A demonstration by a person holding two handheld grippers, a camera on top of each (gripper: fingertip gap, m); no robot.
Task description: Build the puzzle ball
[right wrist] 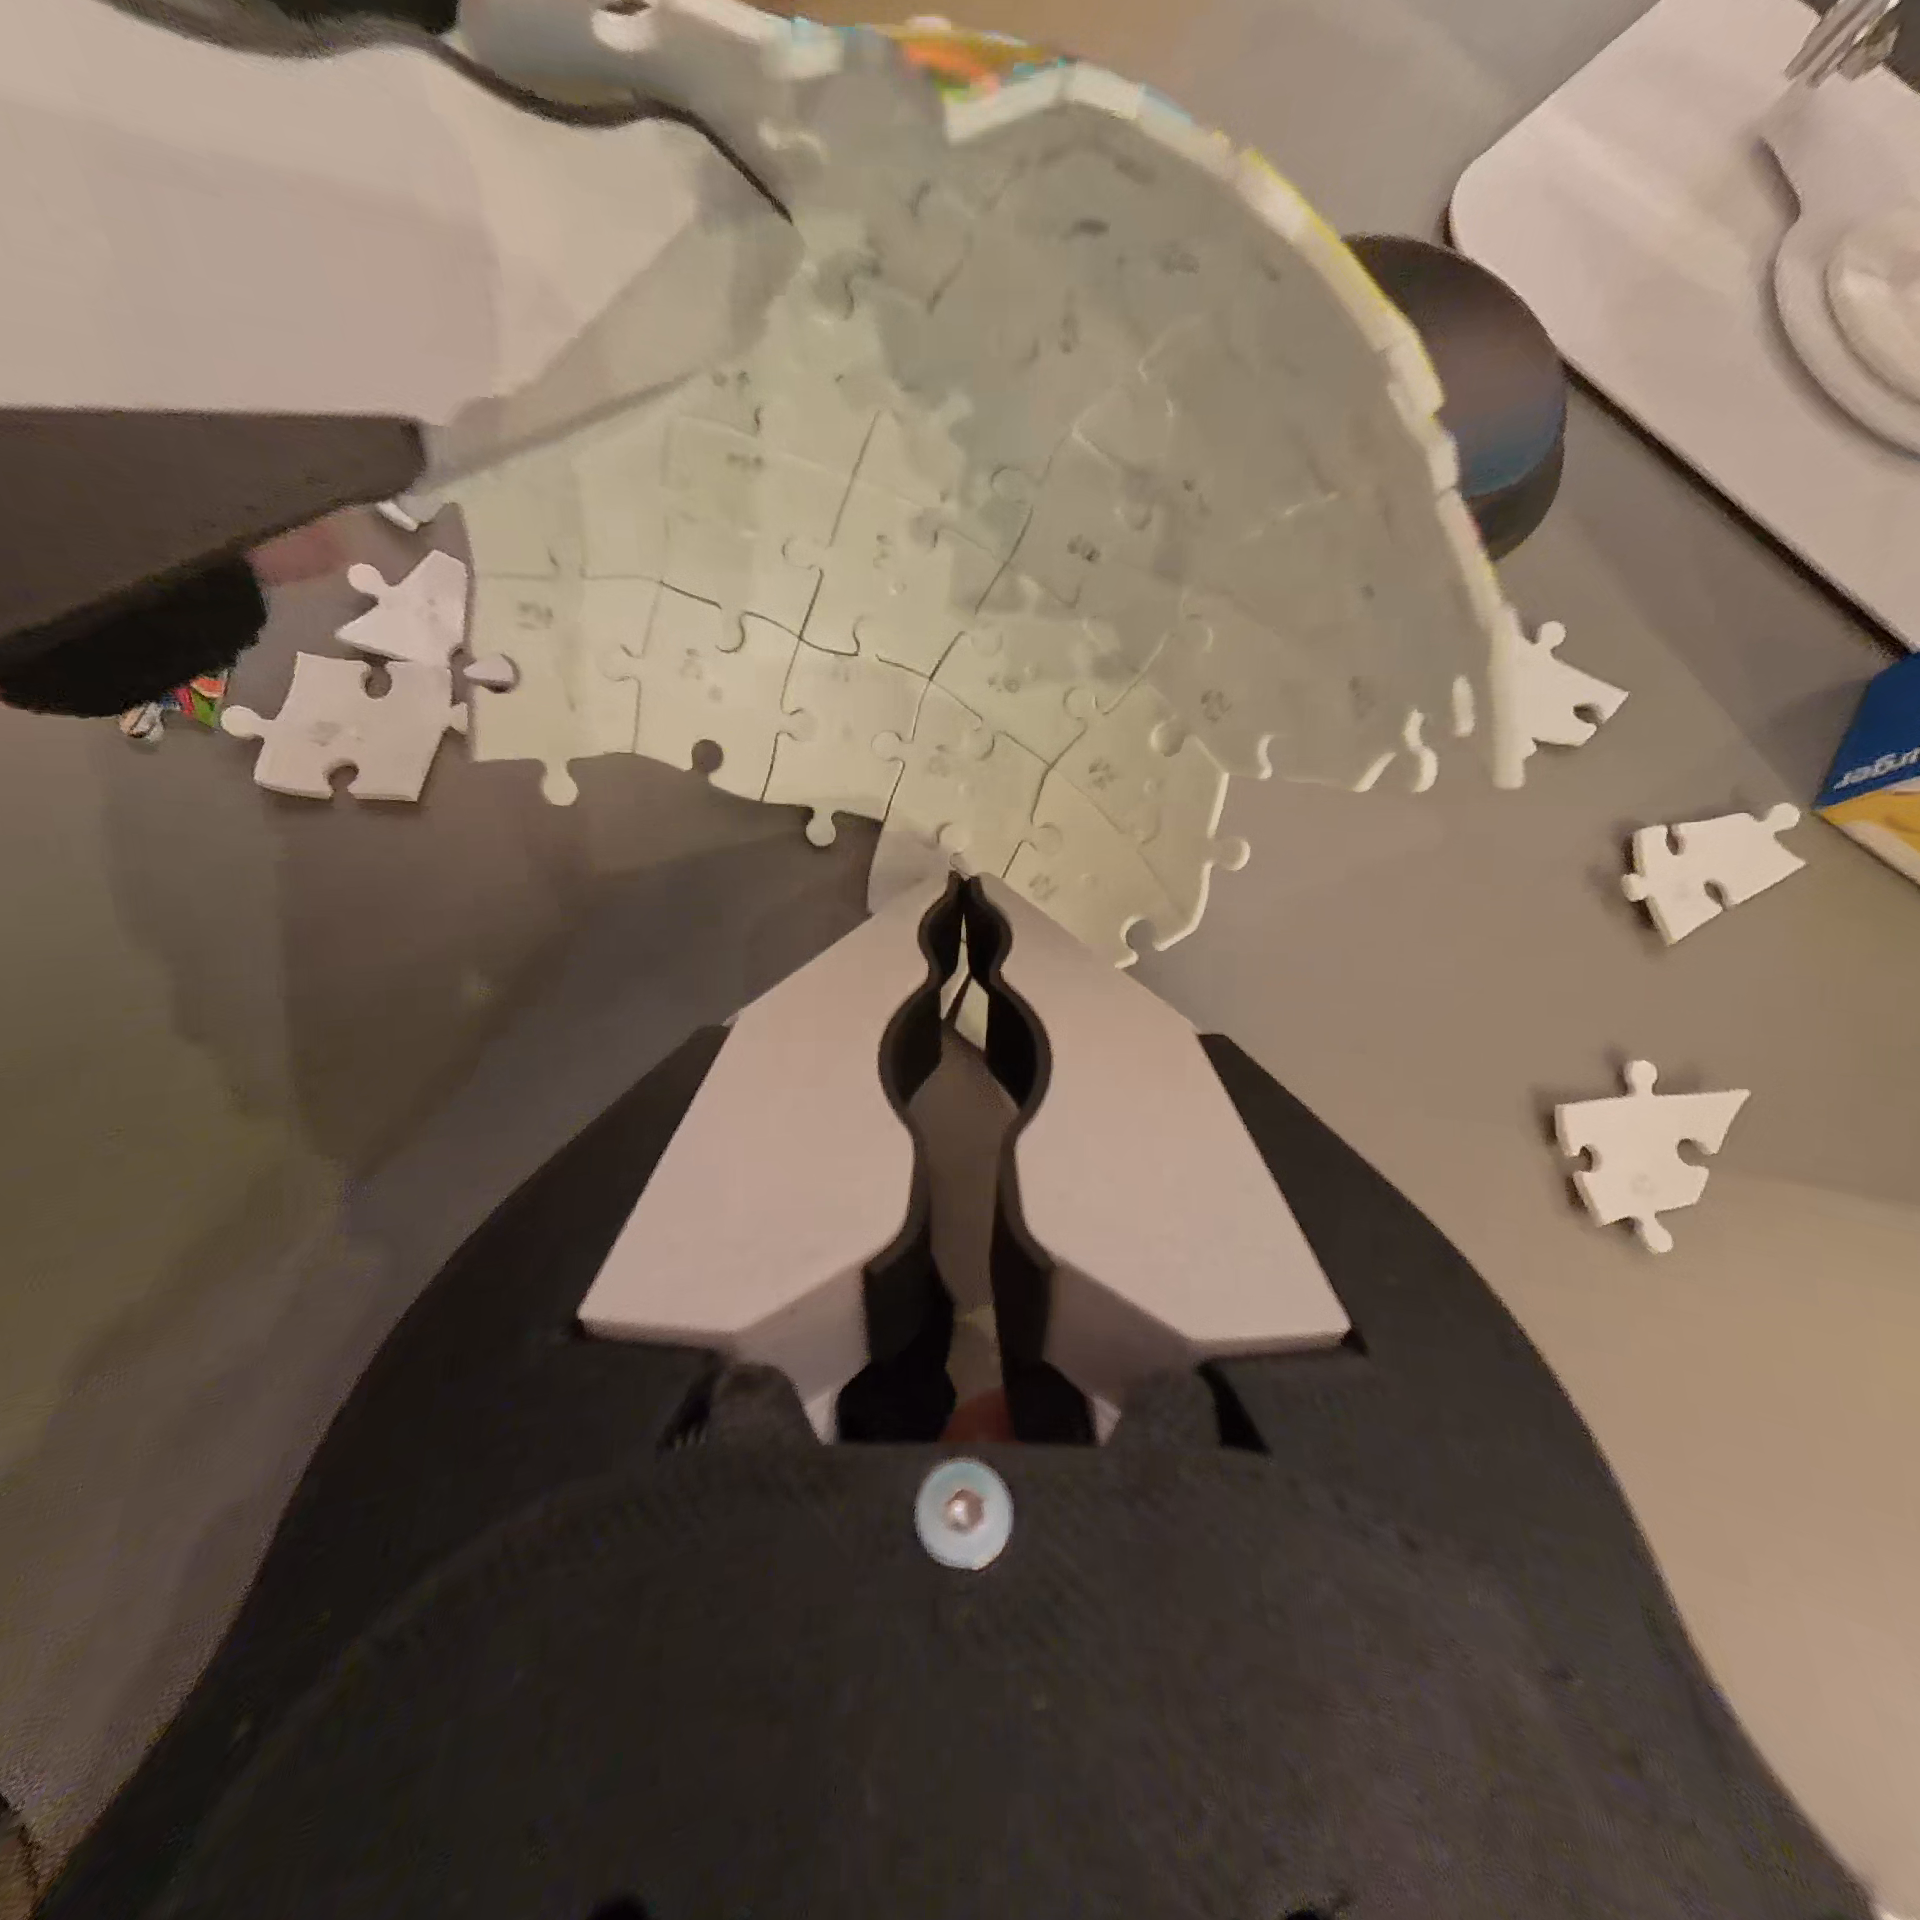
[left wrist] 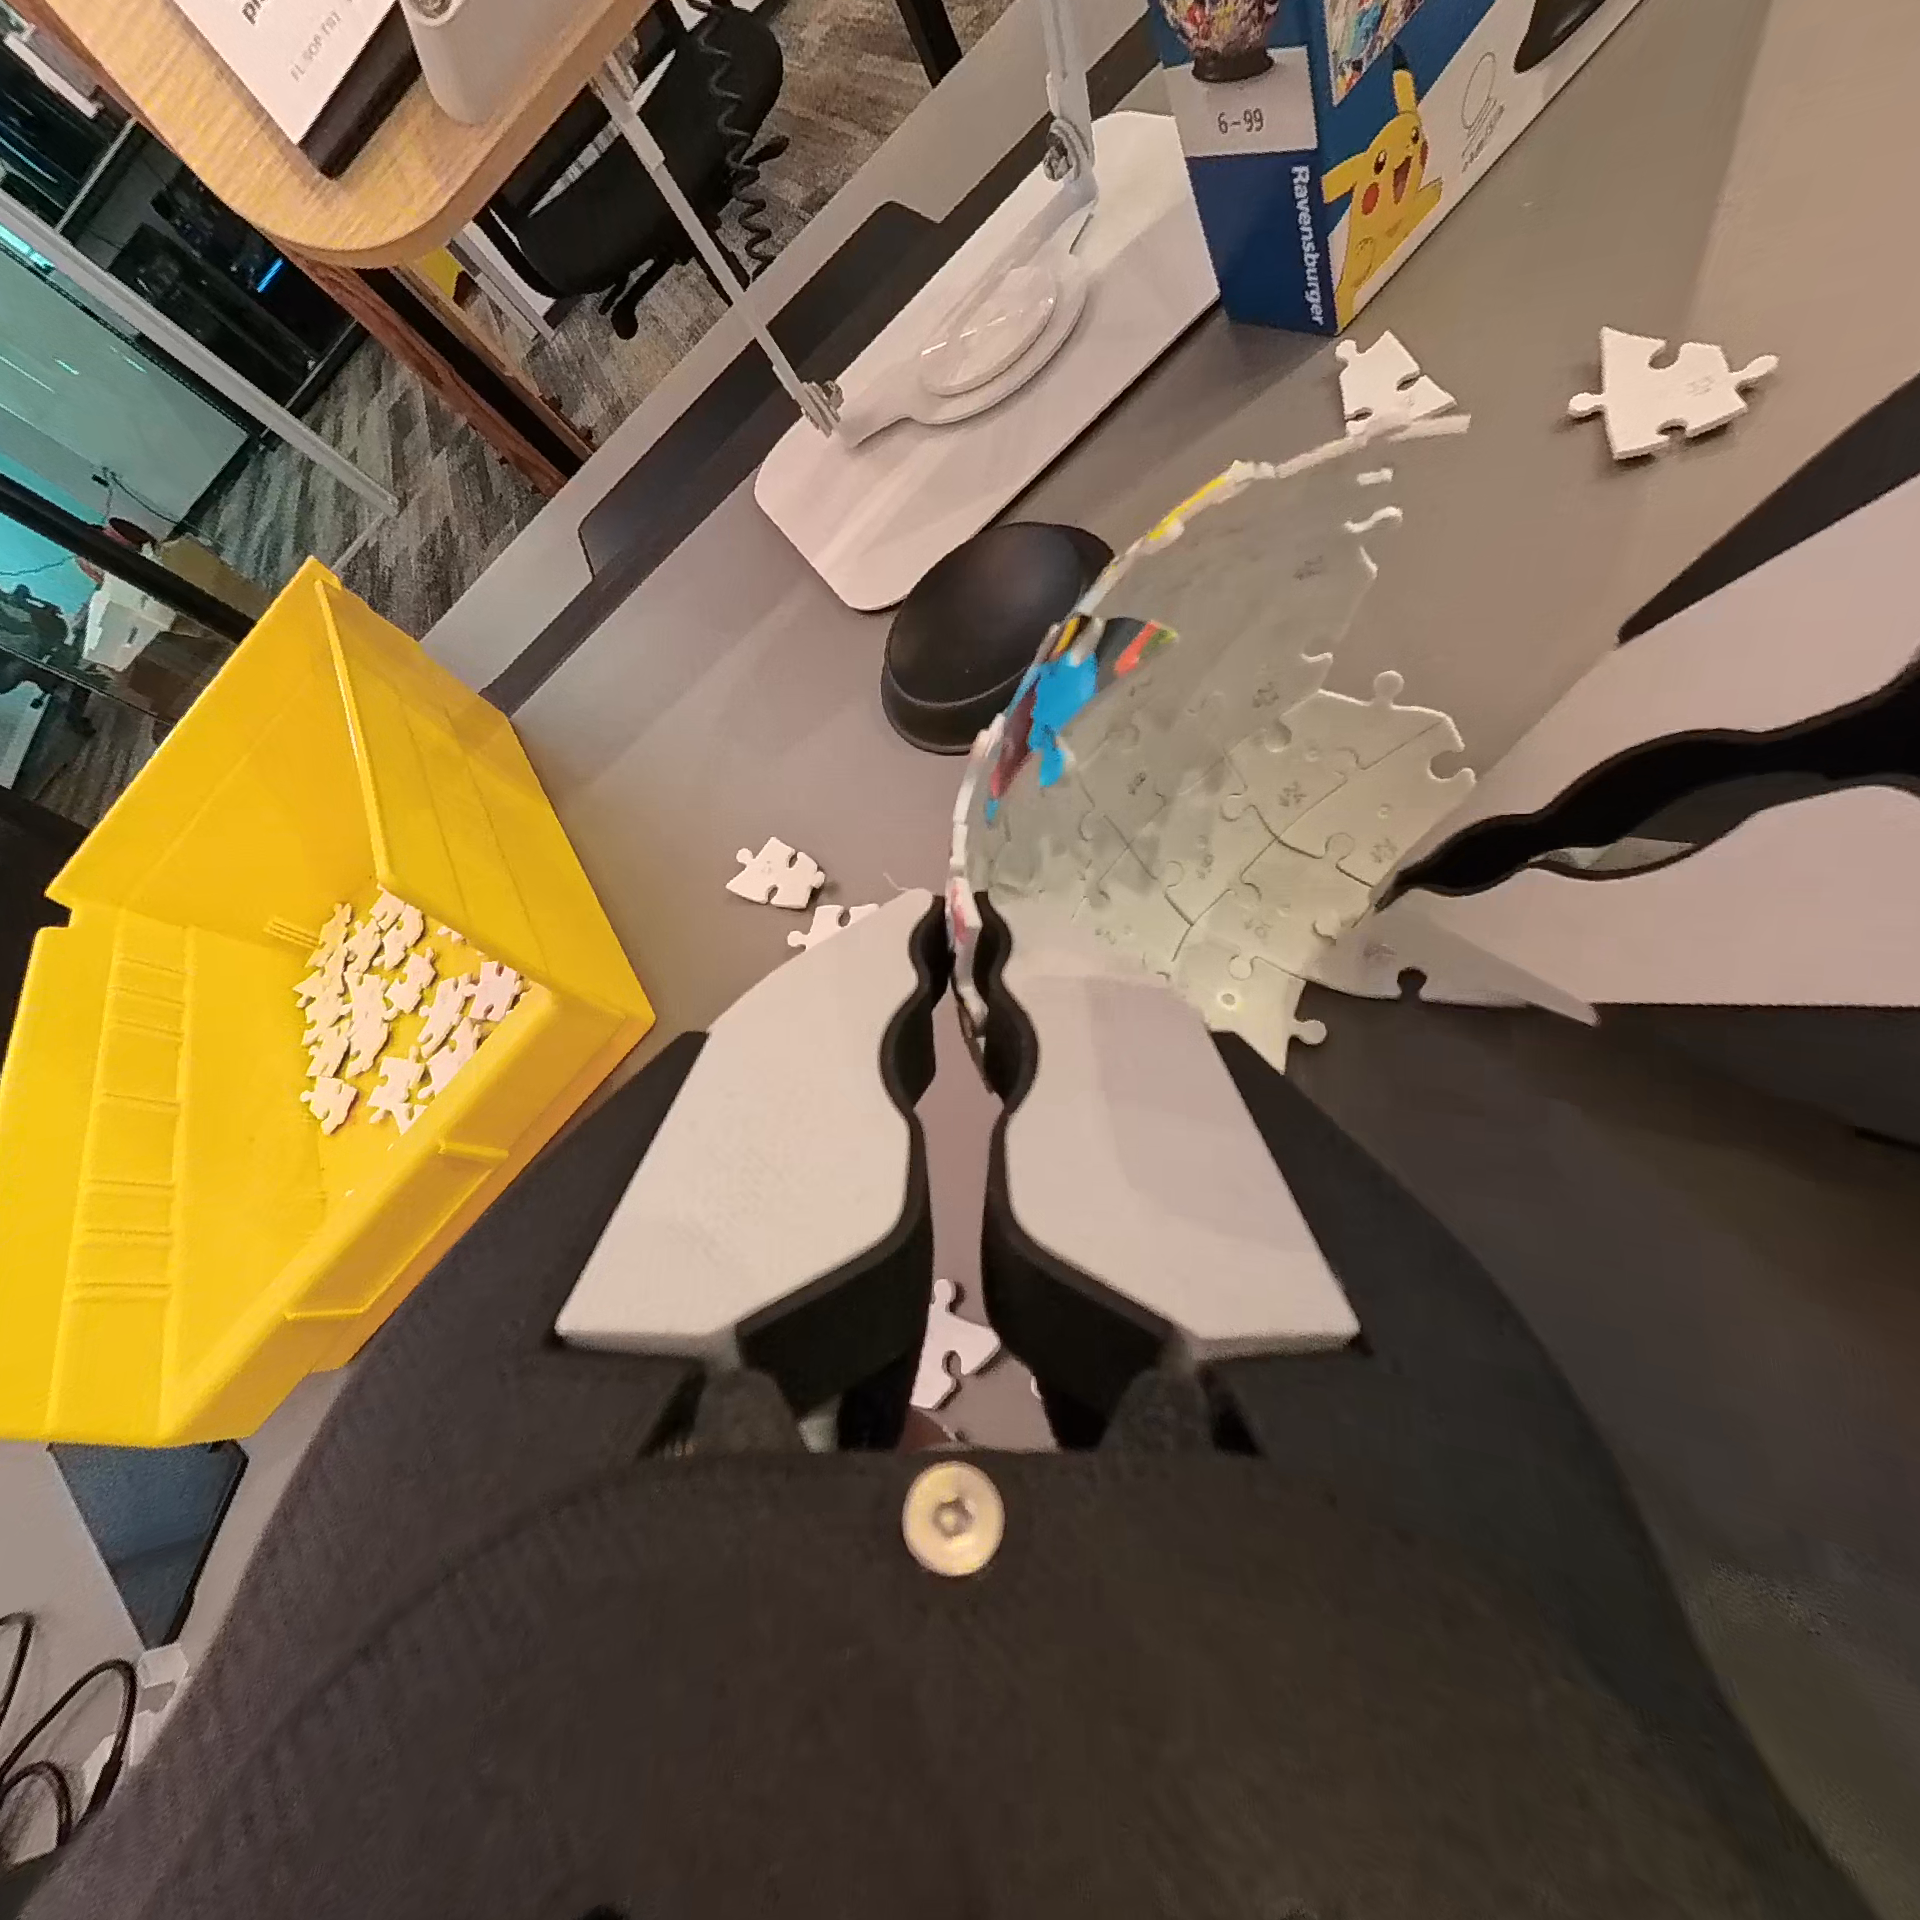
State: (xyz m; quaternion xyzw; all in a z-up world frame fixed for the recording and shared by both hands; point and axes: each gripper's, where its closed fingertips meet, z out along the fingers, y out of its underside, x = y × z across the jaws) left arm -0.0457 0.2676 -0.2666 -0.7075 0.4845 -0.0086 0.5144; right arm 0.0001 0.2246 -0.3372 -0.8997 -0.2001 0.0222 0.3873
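Observation:
The part-built puzzle ball (left wrist: 1195, 790) is a curved shell of joined pieces. Its white numbered inside faces both cameras, and its coloured outside shows only along the rim. My left gripper (left wrist: 961, 935) is shut on one edge of the shell. My right gripper (right wrist: 964, 883) is shut on another edge of the shell (right wrist: 987, 520). It also shows in the left wrist view (left wrist: 1387, 896), at the right. Both grippers hold the shell just above the grey table. The black dome stand (left wrist: 987, 644) sits behind the shell.
A yellow bin (left wrist: 156, 1091) with several white pieces stands at the left. Loose pieces (left wrist: 1662, 400) (right wrist: 1642, 1153) (right wrist: 343, 727) lie on the table (right wrist: 1351, 1351). A white lamp base (left wrist: 914, 468) and the blue puzzle box (left wrist: 1351, 177) stand at the back. Spacing between my two grippers at the tips: around 10 centimeters.

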